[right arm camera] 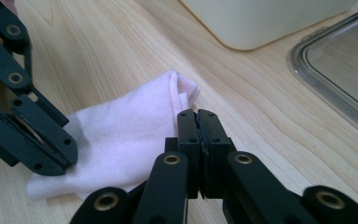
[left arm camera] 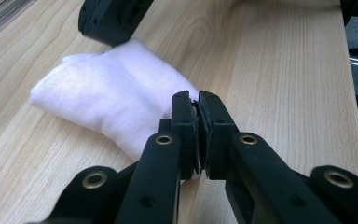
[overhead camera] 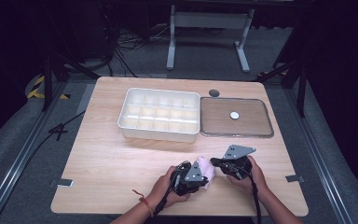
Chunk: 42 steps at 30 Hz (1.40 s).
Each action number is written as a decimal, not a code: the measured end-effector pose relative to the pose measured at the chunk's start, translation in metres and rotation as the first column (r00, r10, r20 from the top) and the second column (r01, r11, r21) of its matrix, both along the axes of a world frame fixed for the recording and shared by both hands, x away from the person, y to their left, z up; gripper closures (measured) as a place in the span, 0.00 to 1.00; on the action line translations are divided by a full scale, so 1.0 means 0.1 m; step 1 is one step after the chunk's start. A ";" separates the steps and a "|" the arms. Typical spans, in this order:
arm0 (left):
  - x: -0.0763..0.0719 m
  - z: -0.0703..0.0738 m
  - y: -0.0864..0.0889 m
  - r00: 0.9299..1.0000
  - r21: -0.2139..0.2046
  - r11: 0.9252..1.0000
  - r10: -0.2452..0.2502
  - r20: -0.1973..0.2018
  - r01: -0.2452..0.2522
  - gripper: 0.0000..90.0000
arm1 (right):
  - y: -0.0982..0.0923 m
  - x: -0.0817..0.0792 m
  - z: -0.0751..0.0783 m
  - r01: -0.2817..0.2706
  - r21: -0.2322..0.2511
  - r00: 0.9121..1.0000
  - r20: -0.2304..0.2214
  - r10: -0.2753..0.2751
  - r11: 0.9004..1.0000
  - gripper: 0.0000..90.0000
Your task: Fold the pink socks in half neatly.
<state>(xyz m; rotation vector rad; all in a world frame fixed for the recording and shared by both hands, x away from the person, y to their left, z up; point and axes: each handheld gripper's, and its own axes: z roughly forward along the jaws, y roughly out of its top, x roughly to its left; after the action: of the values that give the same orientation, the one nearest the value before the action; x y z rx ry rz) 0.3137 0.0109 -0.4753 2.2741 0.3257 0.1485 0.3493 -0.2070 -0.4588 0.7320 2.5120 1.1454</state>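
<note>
My left hand-held gripper [left arm camera: 198, 100] is clamped on one edge of the pale pink cloth [left arm camera: 116, 100]. My right hand-held gripper [right arm camera: 197, 119] pinches its opposite edge, jaws closed tight. Cloth rests on the counter [overhead camera: 112, 163].

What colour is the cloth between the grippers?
Pale pink, plain, no pattern. The cloth shows best in the right gripper view; it looks near white in the left one.

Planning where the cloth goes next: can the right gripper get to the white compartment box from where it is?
Probably yes: bare table lies between the right gripper and the white compartment box. But its jaws are shut on the pink cloth.
</note>
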 end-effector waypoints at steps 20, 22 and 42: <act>0.00 -0.03 -0.01 1.000 -0.014 1.000 0.001 -0.024 -0.002 0.97 | 0.11 -0.04 -0.08 -0.052 -0.026 0.998 -0.040 0.051 0.998 1.00; 0.00 -0.03 -0.02 1.000 -0.013 1.000 0.001 -0.021 -0.001 0.97 | 0.11 -0.04 -0.07 -0.053 -0.030 0.998 -0.042 0.051 0.998 1.00; 0.01 0.05 0.01 0.999 -0.016 1.000 -0.018 -0.033 0.017 0.87 | 0.02 -0.08 0.10 -0.039 0.062 0.999 -0.016 0.040 0.997 0.95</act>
<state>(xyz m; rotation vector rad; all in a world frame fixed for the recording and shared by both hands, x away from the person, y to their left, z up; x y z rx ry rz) 0.3149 0.0120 -0.4698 2.2653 0.3228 0.0992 0.3415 -0.2051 -0.4492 0.7135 2.5265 1.2403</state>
